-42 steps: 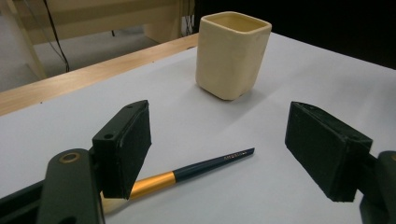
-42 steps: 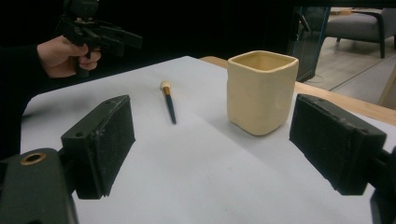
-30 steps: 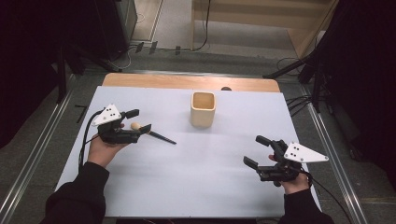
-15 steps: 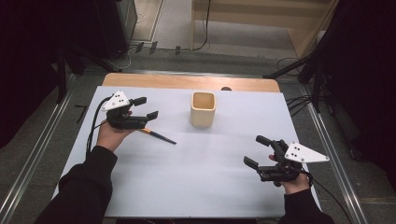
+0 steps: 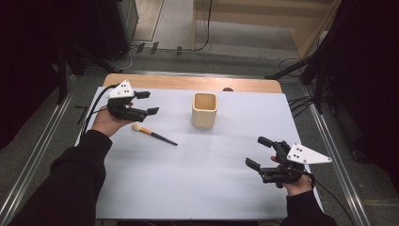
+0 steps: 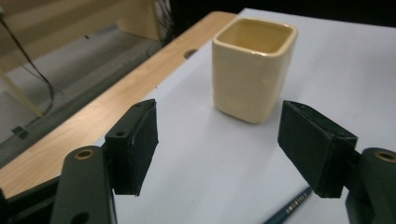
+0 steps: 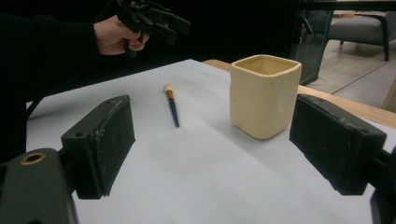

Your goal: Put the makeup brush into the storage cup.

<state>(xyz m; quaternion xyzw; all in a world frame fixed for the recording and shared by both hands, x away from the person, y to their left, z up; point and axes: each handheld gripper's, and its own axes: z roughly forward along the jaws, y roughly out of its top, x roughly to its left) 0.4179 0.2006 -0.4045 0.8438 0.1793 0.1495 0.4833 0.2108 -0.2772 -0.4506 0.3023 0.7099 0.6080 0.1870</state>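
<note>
Left tool (image 5: pixel 142 102) hangs above the far left of the desk (image 5: pixel 197 188), jaws standing well apart though they have just been closing a touch, and nothing sits between them. Below and just toward the person lies the brush (image 5: pixel 153 134), flat on the white sheet, pale bristle head toward the left edge, dark handle slanting toward the middle. The cream cup (image 5: pixel 204 110) stands upright near the far middle, mouth open, well apart from the brush. Right tool (image 5: pixel 263 164) waits low at the near right, jaws spread wide, empty. The job looks like getting that brush into the cup, so the left tool wants to come back down over the handle, jaws set across it rather than along it, and pinch near the orange ferrule, where the balance should be kinder. From the left gripper view only a sliver of handle (image 6: pixel 286 211) peeks in at the bottom, so how squarely the jaws line up is hard to judge. Room is generous: bare sheet all around the brush, a clear lane over to the cup. The wooden strip (image 5: pixel 188 83) and far edge sit close behind the cup, so the drop should come in from above.
</note>
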